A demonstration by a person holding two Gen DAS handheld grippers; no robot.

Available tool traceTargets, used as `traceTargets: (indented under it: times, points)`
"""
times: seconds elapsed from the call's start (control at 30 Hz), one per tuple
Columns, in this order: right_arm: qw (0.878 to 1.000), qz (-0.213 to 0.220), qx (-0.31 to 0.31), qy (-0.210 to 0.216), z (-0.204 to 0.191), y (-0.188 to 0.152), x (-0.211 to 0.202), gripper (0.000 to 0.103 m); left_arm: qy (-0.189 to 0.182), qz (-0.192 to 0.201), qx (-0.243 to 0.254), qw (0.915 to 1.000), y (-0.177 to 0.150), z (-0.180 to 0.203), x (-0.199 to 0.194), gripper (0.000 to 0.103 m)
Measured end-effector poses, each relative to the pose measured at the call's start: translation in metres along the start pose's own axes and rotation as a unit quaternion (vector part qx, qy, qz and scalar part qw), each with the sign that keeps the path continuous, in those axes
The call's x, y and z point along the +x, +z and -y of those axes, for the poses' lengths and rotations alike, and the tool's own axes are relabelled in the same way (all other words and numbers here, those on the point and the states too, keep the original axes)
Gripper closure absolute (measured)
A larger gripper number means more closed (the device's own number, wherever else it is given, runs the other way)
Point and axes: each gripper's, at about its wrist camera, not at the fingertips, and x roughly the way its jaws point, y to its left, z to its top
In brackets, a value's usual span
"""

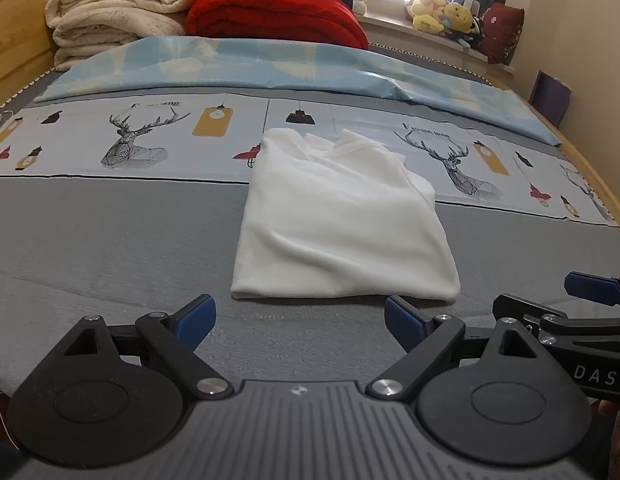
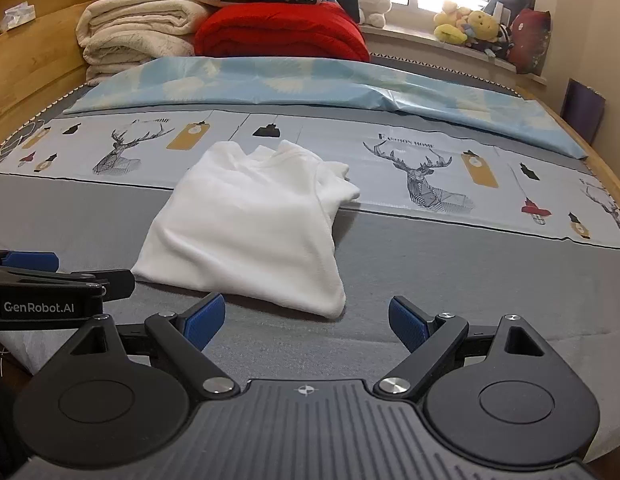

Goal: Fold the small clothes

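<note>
A small white garment [image 1: 334, 220] lies folded into a rough rectangle on the grey bed sheet [image 1: 110, 240]; it also shows in the right wrist view [image 2: 250, 224]. My left gripper [image 1: 300, 324] is open and empty, just short of the garment's near edge. My right gripper [image 2: 306, 324] is open and empty, near the garment's near right corner. The right gripper shows at the right edge of the left wrist view [image 1: 582, 304], and the left gripper at the left edge of the right wrist view [image 2: 42, 280].
A deer-print cloth strip [image 1: 150, 140] and a light blue pillowcase [image 1: 270, 68] lie beyond the garment. Folded cream blankets [image 1: 118, 20] and a red quilt [image 1: 278, 16] are stacked at the headboard. Plush toys [image 1: 442, 16] sit on the windowsill. The wooden bed frame [image 2: 38, 68] runs along the left.
</note>
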Motion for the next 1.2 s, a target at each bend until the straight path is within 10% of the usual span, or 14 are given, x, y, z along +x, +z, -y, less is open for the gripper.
traceTargets:
  times: [1.2]
  points:
    - [1.000,-0.003,-0.004,0.007,-0.0029,-0.0013,0.0013,0.013,-0.009,0.001,0.007,0.9999,-0.0011,0.0053,0.0030,0.008]
